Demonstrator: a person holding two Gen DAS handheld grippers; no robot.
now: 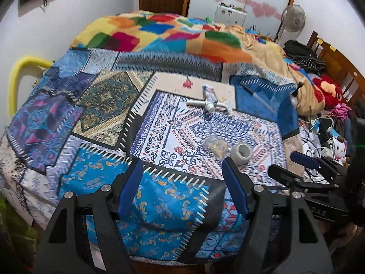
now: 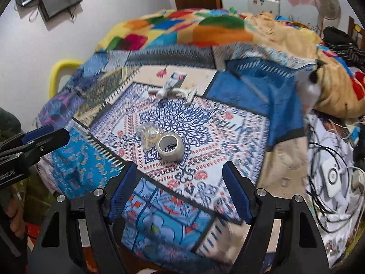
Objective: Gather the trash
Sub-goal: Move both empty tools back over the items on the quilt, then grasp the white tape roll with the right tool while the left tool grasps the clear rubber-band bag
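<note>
On the patchwork bedspread lie a grey tape roll, a crumpled clear plastic wrapper, and farther back a squeezed tube with white plastic pieces. My left gripper stands open above the near edge of the bed, the roll just beyond its right fingertip. My right gripper is open too, nothing between its fingers, with the roll a little ahead of it. Each gripper shows at the side of the other's view: the right gripper and the left gripper.
A colourful blanket is heaped at the back of the bed. Clothes, plush toys and tangled cables crowd the right side. A yellow tube frame stands at the left, a fan by the back wall.
</note>
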